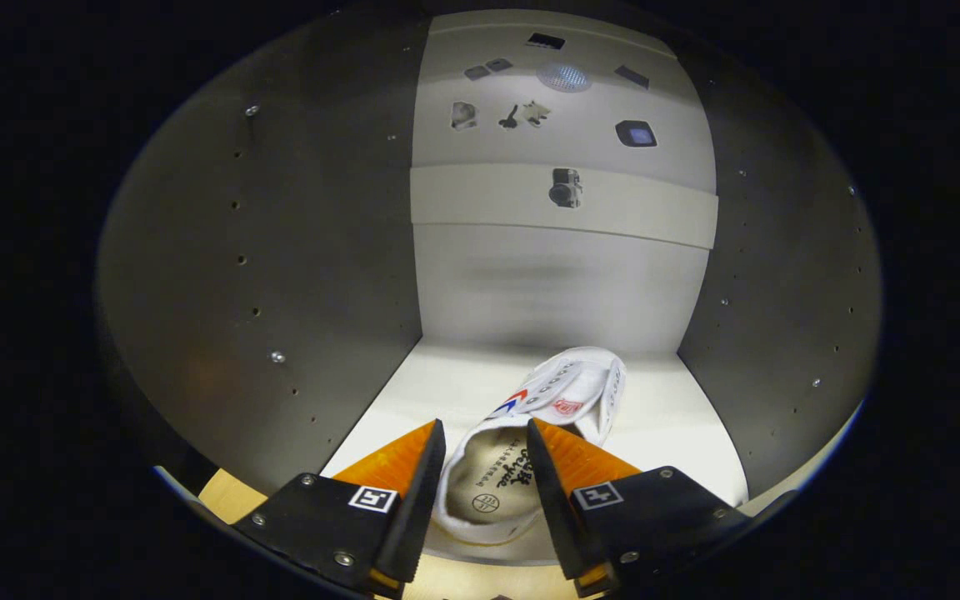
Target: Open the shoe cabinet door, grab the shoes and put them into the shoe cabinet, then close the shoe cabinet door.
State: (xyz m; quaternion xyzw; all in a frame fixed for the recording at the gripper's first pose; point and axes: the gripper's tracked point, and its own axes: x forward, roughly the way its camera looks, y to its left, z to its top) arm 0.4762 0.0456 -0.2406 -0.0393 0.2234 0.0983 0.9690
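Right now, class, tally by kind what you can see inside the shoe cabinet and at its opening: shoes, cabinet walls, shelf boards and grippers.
Shoes: 1, the white shoe between the open fingers of the gripper
Side walls: 2
Back wall: 1
Shelf boards: 1, the shelf under the shoe
Grippers: 1
Total: 6

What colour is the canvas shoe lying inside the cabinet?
White canvas shoe, with small red and blue side marks; seen in the gripper view, between the gripper fingers.
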